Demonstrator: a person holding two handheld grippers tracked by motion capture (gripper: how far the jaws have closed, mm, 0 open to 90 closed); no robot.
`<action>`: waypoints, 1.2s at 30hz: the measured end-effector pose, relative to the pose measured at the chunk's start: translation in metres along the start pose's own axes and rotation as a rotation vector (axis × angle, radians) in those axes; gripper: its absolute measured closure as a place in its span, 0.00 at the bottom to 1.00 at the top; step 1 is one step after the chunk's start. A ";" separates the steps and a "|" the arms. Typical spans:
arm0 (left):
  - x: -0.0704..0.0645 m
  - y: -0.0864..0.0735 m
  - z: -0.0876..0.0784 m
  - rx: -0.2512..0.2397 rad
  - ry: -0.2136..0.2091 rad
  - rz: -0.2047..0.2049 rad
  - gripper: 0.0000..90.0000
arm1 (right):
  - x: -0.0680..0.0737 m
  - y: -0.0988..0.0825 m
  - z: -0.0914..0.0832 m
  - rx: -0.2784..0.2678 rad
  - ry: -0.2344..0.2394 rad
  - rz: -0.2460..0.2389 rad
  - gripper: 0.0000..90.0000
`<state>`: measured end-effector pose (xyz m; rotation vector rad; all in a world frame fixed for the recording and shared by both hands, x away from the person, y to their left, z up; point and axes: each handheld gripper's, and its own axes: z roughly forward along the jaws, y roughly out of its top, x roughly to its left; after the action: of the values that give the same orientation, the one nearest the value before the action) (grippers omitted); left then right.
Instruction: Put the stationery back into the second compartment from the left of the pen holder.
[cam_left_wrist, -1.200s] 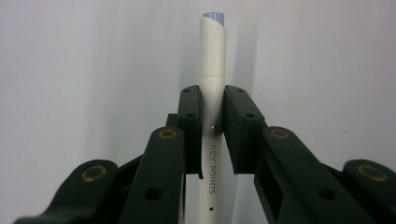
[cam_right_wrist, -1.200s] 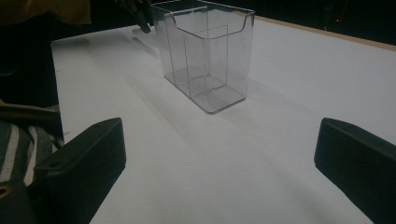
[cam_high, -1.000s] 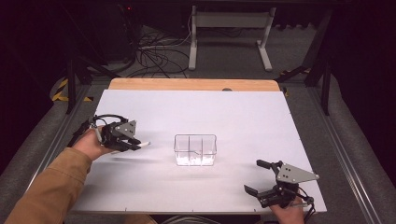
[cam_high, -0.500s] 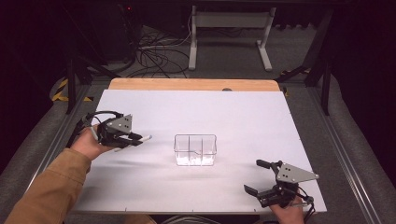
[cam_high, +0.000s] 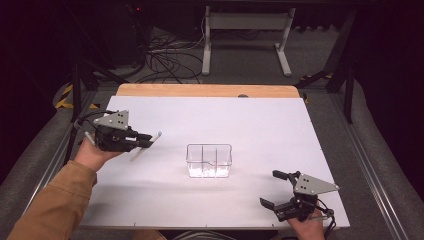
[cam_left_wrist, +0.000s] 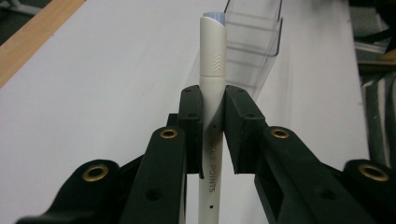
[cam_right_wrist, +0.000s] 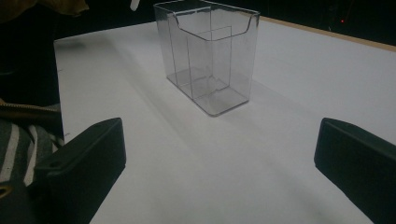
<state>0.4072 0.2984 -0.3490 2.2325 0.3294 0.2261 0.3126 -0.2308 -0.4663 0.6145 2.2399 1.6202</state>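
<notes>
Left claw (cam_left_wrist: 212, 140) is clamping a white pen (cam_left_wrist: 212, 93) mid-barrel, needing tipping upright over the clear divided organizer (cam_high: 209, 160); right claw (cam_high: 281, 191) is gaping empty.

Lab: white test table (cam_high: 210, 120), floor cables (cam_high: 160, 57).

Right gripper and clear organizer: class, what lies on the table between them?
Nothing: bare white table separates the open right gripper from the clear organizer, as its own view shows.

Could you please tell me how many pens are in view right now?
1. The white pen is clamped between the left gripper's jaws, held above the table left of the clear plastic organizer. The organizer's compartments look empty.
</notes>
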 end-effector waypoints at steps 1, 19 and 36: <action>-0.001 0.001 -0.001 -0.015 -0.002 -0.009 0.87 | 0.000 0.000 0.000 0.000 -0.001 -0.001 0.03; -0.019 0.018 -0.008 -0.229 0.046 -0.083 0.87 | 0.001 -0.001 -0.002 -0.008 -0.006 0.002 0.03; -0.046 0.056 0.007 -0.324 0.042 -0.012 0.87 | 0.001 -0.001 -0.002 -0.003 -0.006 -0.004 0.03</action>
<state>0.3742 0.2449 -0.3120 1.9076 0.3057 0.2984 0.3103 -0.2322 -0.4667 0.6128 2.2332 1.6176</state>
